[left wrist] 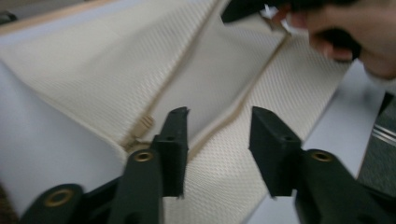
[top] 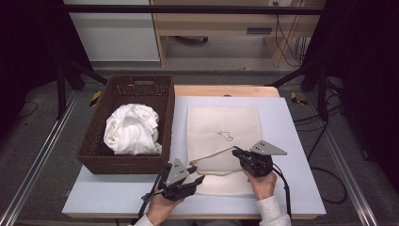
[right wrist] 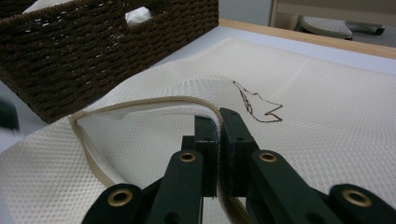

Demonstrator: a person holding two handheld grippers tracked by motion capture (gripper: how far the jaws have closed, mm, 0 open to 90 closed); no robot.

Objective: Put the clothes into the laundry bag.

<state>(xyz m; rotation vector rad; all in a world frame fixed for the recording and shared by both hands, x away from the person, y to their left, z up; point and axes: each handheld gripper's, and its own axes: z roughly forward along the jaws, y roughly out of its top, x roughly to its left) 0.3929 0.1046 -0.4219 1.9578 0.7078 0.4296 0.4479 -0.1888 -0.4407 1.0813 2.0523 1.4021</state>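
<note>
A cream waffle-weave cloth (top: pixel 223 127) with a small brown stitched figure (top: pixel 226 136) lies flat on the pale table top (top: pixel 291 141). My right gripper (top: pixel 236 151) is shut on the cloth's hemmed near edge and holds it lifted and folded back; in the right gripper view the hem (right wrist: pixel 140 102) curves up into the closed gripper (right wrist: pixel 218 116), with the figure (right wrist: pixel 257 106) just beyond. My left gripper (top: pixel 196 173) stands open at the cloth's near left corner. In the left gripper view this gripper (left wrist: pixel 219 128) straddles the cloth (left wrist: pixel 107 70) near the raised hem, not touching it.
A dark wicker basket (top: pixel 94 157) holding a bunched white cloth (top: pixel 131 129) stands at the table's left, close to the cream cloth's left edge; its wall (right wrist: pixel 93 56) shows in the right gripper view. The other hand (left wrist: pixel 355 32) shows in the left gripper view.
</note>
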